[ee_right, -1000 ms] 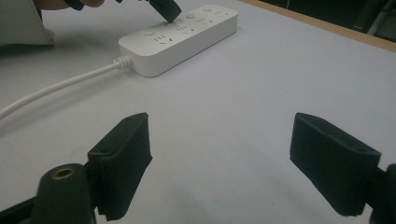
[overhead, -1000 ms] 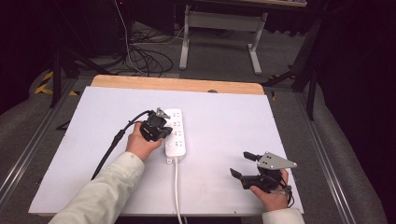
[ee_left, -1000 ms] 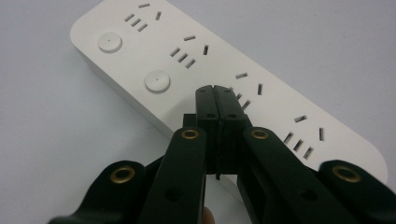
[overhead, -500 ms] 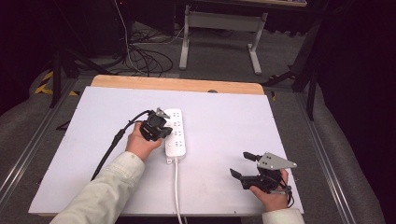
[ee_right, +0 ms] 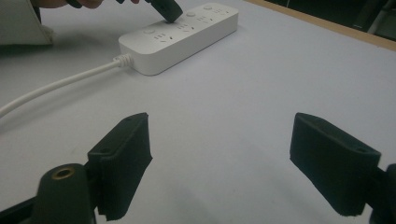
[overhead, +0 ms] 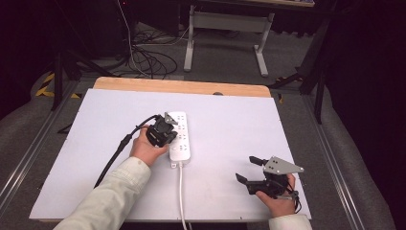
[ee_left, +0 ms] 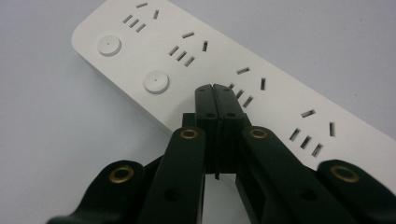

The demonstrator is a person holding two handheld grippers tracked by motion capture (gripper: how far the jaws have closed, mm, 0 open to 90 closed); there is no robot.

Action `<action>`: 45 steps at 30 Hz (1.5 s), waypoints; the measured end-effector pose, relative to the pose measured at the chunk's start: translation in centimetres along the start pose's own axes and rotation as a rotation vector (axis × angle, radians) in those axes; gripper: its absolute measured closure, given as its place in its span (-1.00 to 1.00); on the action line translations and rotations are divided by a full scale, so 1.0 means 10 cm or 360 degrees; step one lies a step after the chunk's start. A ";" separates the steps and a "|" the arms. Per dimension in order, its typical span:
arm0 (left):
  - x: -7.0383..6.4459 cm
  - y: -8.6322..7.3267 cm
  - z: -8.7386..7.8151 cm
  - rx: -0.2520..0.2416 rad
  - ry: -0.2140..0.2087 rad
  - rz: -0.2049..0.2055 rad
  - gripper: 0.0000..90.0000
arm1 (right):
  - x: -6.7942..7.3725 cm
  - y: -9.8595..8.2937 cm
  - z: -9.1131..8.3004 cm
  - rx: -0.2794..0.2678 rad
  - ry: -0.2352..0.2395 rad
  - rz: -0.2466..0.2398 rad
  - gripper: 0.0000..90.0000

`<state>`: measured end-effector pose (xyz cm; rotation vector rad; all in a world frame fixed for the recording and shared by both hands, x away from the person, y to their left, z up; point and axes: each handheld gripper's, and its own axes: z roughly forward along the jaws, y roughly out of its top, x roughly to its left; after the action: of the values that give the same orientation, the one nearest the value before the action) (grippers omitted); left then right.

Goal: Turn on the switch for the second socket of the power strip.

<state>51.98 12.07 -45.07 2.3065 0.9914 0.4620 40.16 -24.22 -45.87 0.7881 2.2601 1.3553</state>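
Note:
A white power strip point(overhead: 179, 138) lies near the middle of the white table, its white cord point(overhead: 181, 196) running to the front edge. My left gripper point(overhead: 168, 129) hovers over the strip's left side, jaws pressed together with nothing between them. In the left gripper view the shut tips point(ee_left: 215, 92) sit just above the power strip point(ee_left: 280, 98), beside a socket and near two round buttons point(ee_left: 155, 81). My right gripper point(overhead: 248, 170) rests at the front right, open and empty. The right gripper view shows its pads point(ee_right: 125, 154) wide apart, with the power strip point(ee_right: 182, 35) far off.
A black cable point(overhead: 119, 148) trails from the left gripper toward the table's front left. A wooden strip point(overhead: 182, 87) borders the far edge of the table. Beyond it stand a metal table frame point(overhead: 225, 36) and floor cables point(overhead: 143, 55).

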 end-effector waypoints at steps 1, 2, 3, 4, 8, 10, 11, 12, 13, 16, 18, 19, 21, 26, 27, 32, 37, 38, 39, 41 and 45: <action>0.00 0.00 0.00 0.0003 0.0001 0.0005 1.00 | 0.00 0.00 0.00 0.0000 0.0000 0.0000 -0.53; 0.00 0.00 0.00 0.0003 -0.0003 -0.0002 1.00 | 0.00 0.00 0.00 -0.0001 0.0001 0.0000 -0.53; 0.01 0.00 0.00 0.0002 -0.0011 -0.0006 1.00 | 0.00 0.00 0.00 0.0000 0.0002 -0.0001 -0.53; 0.02 0.00 0.00 0.0005 -0.0014 -0.0013 1.00 | 0.00 0.00 0.00 0.0000 0.0002 -0.0001 -0.53; 0.04 0.00 0.00 0.0006 -0.0040 -0.0031 1.00 | 0.00 0.00 0.00 -0.0002 0.0003 0.0000 -0.53; 0.02 0.00 0.00 0.0007 -0.0027 -0.0019 1.00 | 0.00 0.00 0.00 -0.0002 0.0003 0.0003 -0.53; 0.03 0.00 0.01 0.0006 -0.0031 -0.0019 1.00 | 0.00 0.00 0.00 0.0000 0.0001 0.0004 -0.53; 0.04 0.00 0.01 0.0011 -0.0042 -0.0027 1.00 | 0.00 0.00 0.00 -0.0004 0.0004 0.0004 -0.53; 0.05 0.00 0.00 0.0014 -0.0051 -0.0043 1.00 | 0.00 0.00 0.00 -0.0004 0.0004 0.0003 -0.53; 0.04 0.01 0.01 0.0030 -0.0043 -0.0021 1.00 | 0.00 0.00 0.00 -0.0002 0.0001 0.0003 -0.53; 0.03 0.02 0.01 0.0040 -0.0028 -0.0009 1.00 | 0.00 0.00 0.00 -0.0006 0.0004 0.0007 -0.53; 0.02 0.02 0.01 0.0044 -0.0022 0.0000 1.00 | 0.00 0.00 -0.01 -0.0007 0.0003 0.0009 -0.53; 0.00 0.03 0.01 0.0046 -0.0001 0.0017 1.00 | 0.00 0.00 -0.01 -0.0007 0.0003 0.0009 -0.53; -0.01 0.05 -0.04 0.0037 -0.0020 0.0009 1.00 | -0.01 0.00 -0.01 -0.0010 0.0005 0.0011 -0.53; 0.00 0.05 -0.06 0.0025 -0.0036 0.0013 1.00 | -0.01 0.00 -0.01 -0.0010 0.0005 0.0011 -0.53; 0.01 0.09 -0.22 -0.0079 -0.0063 -0.0005 1.00 | -0.02 0.00 -0.01 -0.0009 0.0006 0.0017 -0.53; 0.03 0.10 -0.32 -0.0102 -0.0075 -0.0015 1.00 | -0.01 0.00 -0.01 -0.0011 0.0007 0.0016 -0.53; 0.03 0.10 -0.33 -0.0103 -0.0078 -0.0015 1.00 | -0.01 0.00 -0.01 -0.0011 0.0006 0.0017 -0.53; 0.04 0.10 -0.34 -0.0102 -0.0085 -0.0018 1.00 | -0.01 0.00 -0.01 -0.0010 0.0006 0.0017 -0.53; 0.04 0.10 -0.37 -0.0117 -0.0095 -0.0031 1.00 | -0.01 0.00 -0.01 -0.0011 0.0007 0.0017 -0.53; 0.02 0.11 -0.45 -0.0157 -0.0116 -0.0037 1.00 | -0.02 0.00 -0.01 -0.0010 0.0005 0.0017 -0.53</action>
<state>50.43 13.25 -40.88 2.2059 0.9387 0.4053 40.21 -24.39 -45.85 0.7979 2.2559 1.3687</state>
